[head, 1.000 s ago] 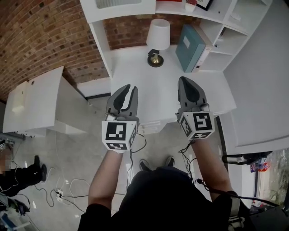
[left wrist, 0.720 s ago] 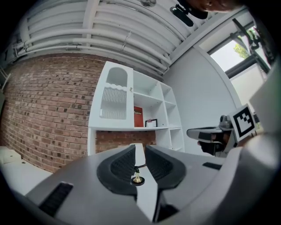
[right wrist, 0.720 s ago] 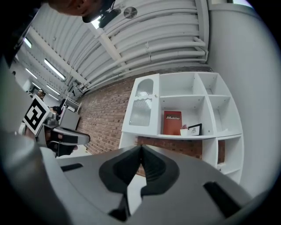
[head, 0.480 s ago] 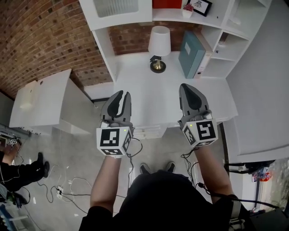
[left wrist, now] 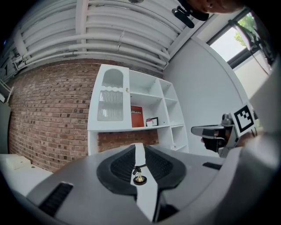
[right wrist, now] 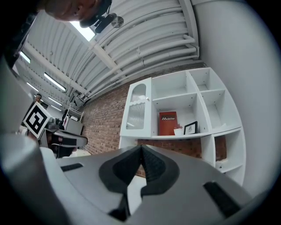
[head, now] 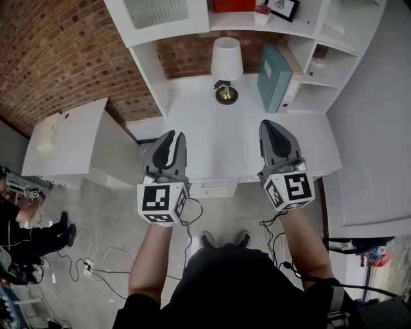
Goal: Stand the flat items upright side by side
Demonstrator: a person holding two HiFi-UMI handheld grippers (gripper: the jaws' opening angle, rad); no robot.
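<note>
A teal binder stands on edge at the back right of the white desk, against the shelf unit, with a pale flat item beside it. My left gripper and right gripper hover side by side over the desk's front edge, pointing at the shelves. Both are shut with nothing between the jaws. In the left gripper view the shut tips frame the lamp base. In the right gripper view the tips meet below a red book.
A white lamp stands at the desk's back centre. The shelf above holds the red book and a small picture frame. A low white table stands at the left. Cables lie on the floor near a person.
Both grippers have moved a little toward the desk, still shut and empty. The head view has shifted, so the desk and shelves sit slightly differently in the frame.
</note>
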